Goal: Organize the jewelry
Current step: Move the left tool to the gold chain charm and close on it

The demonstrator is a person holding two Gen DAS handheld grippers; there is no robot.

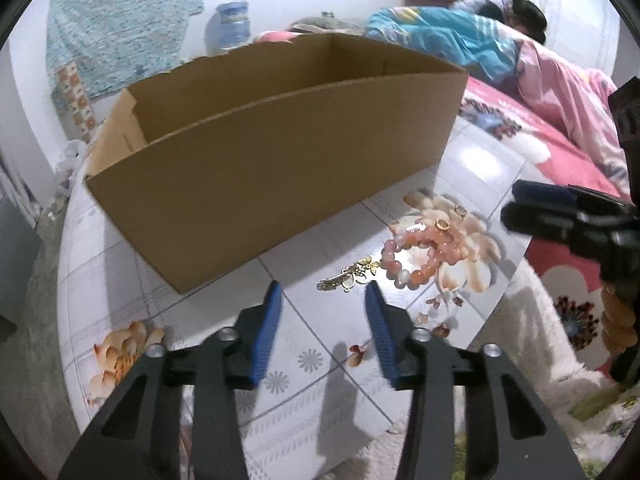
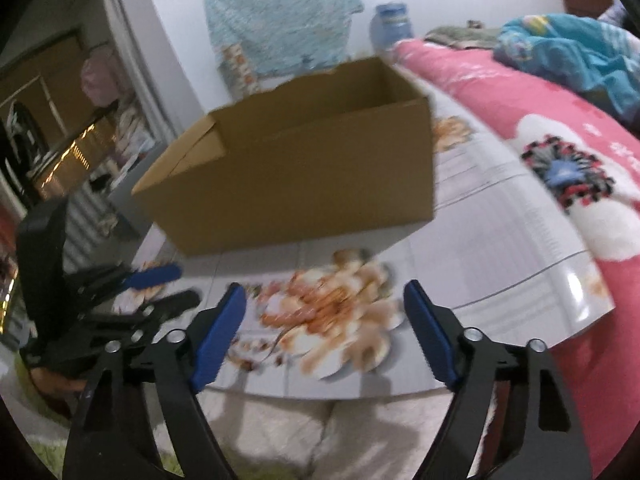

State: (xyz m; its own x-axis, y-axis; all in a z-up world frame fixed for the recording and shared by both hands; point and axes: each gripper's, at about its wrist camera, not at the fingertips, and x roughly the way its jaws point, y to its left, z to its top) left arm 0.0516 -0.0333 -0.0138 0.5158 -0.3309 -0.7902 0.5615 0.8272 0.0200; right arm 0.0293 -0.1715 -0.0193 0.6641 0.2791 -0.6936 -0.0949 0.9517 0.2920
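Left wrist view: a bracelet of round pink and orange glass-like beads [image 1: 416, 254] lies on a glossy white tiled sheet printed with peach flowers [image 1: 320, 344], close to the sheet's right edge. Two small gold rings [image 1: 442, 225] rest just beside the bracelet on its far side, and a small gold chain with charms [image 1: 350, 278] touches or nearly touches it on the left. The left gripper [image 1: 322, 294], black with blue pads, hangs above the sheet near its front edge, jaws apart with nothing between them; the chain lies just beyond its tips. The right gripper [image 1: 516, 208] reaches in from the right, over the sheet's right edge, near the rings. An open brown cardboard box [image 1: 256, 168] stands on the far left part of the sheet, well apart from the jewelry.

In the right wrist view, the right gripper [image 2: 324, 294] has its jaws wide apart and empty, and the blurred jewelry lies on the sheet just ahead. A pink flowered blanket [image 2: 560, 160] runs along the sheet's right edge.
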